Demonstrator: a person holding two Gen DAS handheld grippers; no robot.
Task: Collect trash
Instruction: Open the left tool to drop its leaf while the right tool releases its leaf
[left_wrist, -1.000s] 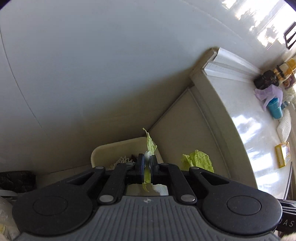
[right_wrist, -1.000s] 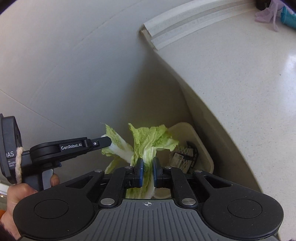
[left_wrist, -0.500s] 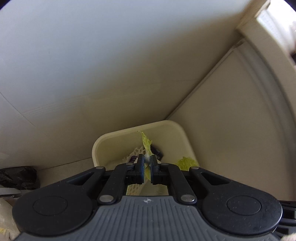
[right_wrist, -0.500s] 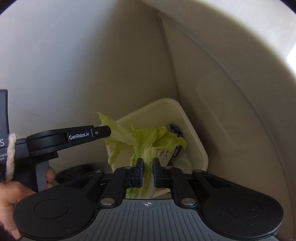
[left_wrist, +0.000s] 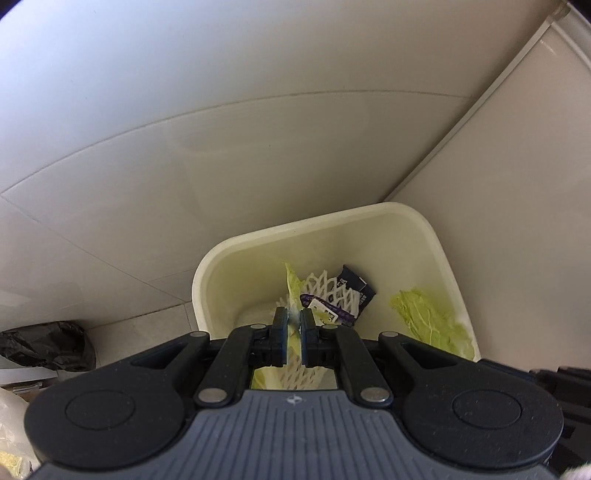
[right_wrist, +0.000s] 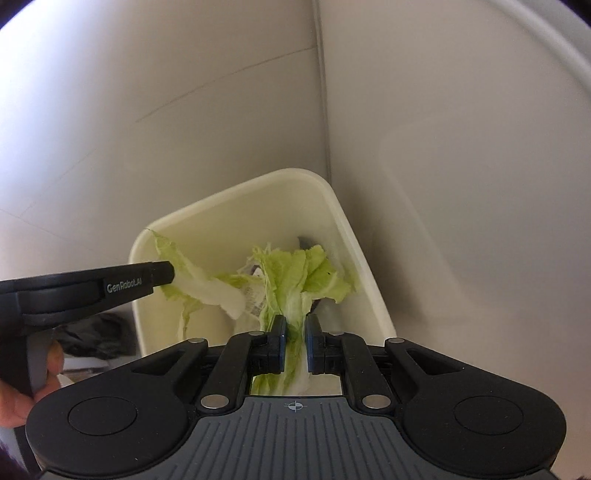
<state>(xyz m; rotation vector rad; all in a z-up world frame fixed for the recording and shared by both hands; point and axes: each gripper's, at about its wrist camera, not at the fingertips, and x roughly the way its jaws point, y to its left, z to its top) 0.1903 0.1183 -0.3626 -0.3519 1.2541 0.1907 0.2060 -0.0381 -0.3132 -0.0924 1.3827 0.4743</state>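
Note:
A cream plastic trash bin (left_wrist: 325, 225) stands on the floor below both grippers; it also shows in the right wrist view (right_wrist: 236, 192). My left gripper (left_wrist: 293, 317) is shut on a thin cabbage leaf (left_wrist: 291, 284) above the bin's mouth. My right gripper (right_wrist: 294, 325) is shut on a bigger cabbage leaf (right_wrist: 299, 273), which shows at the right in the left wrist view (left_wrist: 428, 317). The left gripper (right_wrist: 168, 273) reaches in from the left with its leaf (right_wrist: 199, 280). White foam netting (left_wrist: 332, 291) and a dark wrapper (left_wrist: 354, 288) lie in the bin.
The bin sits in a corner between a pale wall (left_wrist: 221, 92) and a cabinet side (left_wrist: 517, 184). A black bag (left_wrist: 48, 343) lies on the floor to the left.
Both grippers have come down closer over the bin, still holding their leaves. The countertop has left both views and the bin's contents now show.

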